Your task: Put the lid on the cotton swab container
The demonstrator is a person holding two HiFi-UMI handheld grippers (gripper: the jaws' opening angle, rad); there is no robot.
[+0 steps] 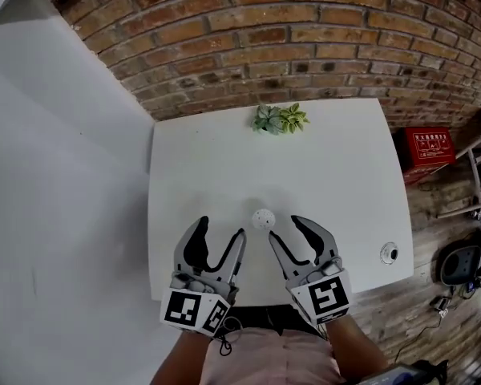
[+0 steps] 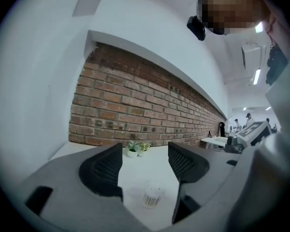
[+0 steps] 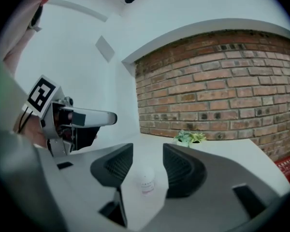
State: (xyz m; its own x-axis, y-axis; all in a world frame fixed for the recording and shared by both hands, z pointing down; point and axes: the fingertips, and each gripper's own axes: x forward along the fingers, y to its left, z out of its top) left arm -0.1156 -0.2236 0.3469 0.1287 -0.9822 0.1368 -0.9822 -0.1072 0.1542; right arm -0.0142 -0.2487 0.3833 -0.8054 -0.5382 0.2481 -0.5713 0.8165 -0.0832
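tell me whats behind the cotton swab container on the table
Behind the cotton swab container lies bare white table, then two small potted plants at the far edge, before a brick wall. From the head view the leaves cover the pots.

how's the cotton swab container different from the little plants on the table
The cotton swab container is a single white tub; the plants are green, two pots side by side. The container stands toward the near side of the table, the plants at its far edge by the brick wall. Both stand upright on the white table.
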